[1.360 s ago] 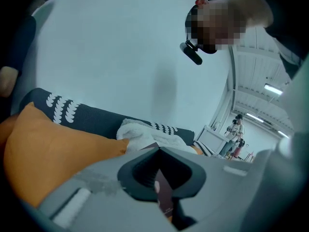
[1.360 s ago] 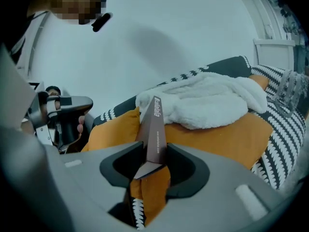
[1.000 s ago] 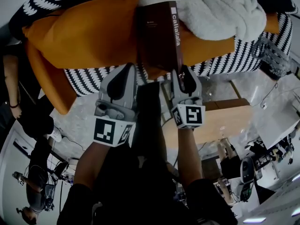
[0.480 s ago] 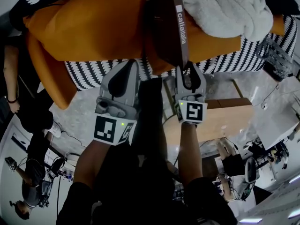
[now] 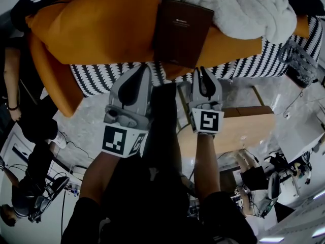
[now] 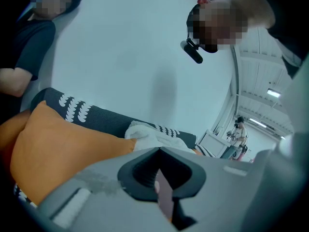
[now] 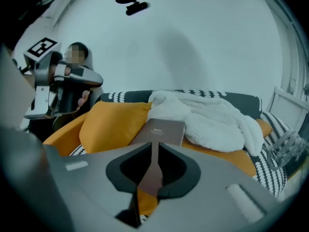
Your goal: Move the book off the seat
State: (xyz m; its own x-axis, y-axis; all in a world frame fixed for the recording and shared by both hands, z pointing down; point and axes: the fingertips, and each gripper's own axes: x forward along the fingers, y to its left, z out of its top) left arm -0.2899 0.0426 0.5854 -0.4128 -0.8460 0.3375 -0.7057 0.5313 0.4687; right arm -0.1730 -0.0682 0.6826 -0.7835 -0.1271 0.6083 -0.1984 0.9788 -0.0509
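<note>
The brown book (image 5: pixel 182 33) lies cover up on the orange seat cushion (image 5: pixel 96 29), its far side against a white fleecy blanket (image 5: pixel 249 11). My right gripper (image 5: pixel 204 69) is at the book's near right corner. Its jaws have just been closing and now leave only a thin slit, with nothing pinched between them. In the right gripper view the book (image 7: pixel 161 128) shows just beyond the right gripper (image 7: pixel 153 144). My left gripper (image 5: pixel 136 71) hovers shut and empty before the seat's front edge, left of the book. In its own view the left gripper (image 6: pixel 159 150) faces the cushion (image 6: pixel 63 149).
The seat has a black-and-white patterned cover (image 5: pixel 96 83) and orange sides. A light wooden table (image 5: pixel 244 128) stands below the right gripper. A wire basket (image 5: pixel 299 60) sits at the right. Another person (image 5: pixel 15 100) stands at the left, with cables on the floor.
The book stood tilted on its edge with the spine up and the right jaws wide around it. It now lies flat, cover up, and those jaws have narrowed. The left gripper stayed put.
</note>
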